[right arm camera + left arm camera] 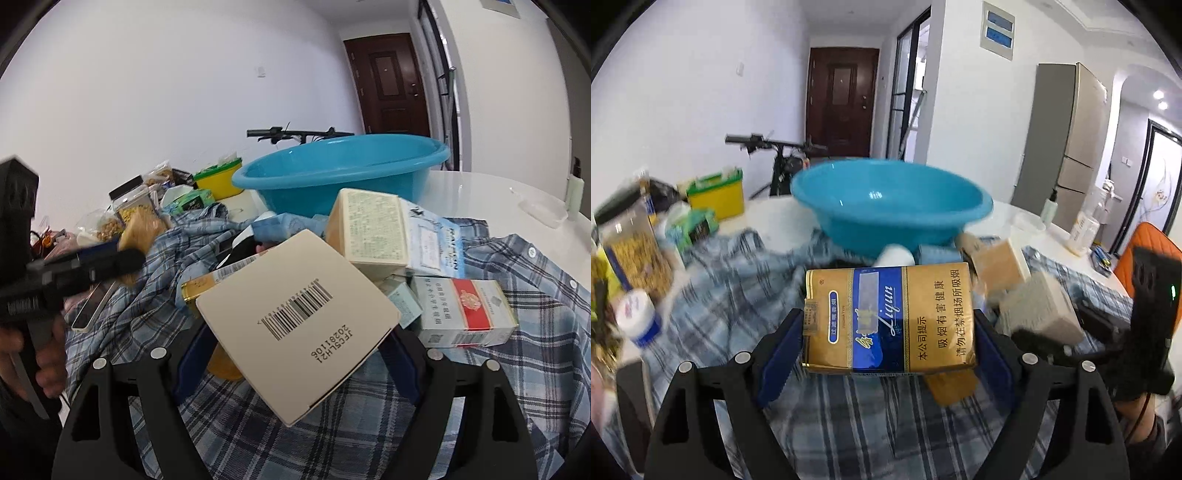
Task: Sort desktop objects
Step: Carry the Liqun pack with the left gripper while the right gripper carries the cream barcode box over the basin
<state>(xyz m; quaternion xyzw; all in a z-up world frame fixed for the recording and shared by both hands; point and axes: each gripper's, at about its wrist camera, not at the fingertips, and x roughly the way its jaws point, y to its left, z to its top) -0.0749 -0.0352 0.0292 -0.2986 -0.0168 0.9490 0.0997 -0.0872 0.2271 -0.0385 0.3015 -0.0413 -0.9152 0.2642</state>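
Crosswise between left claw pads, gold cigarette pack.

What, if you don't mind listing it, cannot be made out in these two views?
- Left wrist view: items on the table's left, such as the white jar, are motion-blurred; labels unreadable.
- Left wrist view: what lies under the gold and blue pack in the left tool is hidden by it.
- Right wrist view: the beige barcode box in the right tool covers the pile behind.
- Both views: the blue basin hides its bottom behind its rim.
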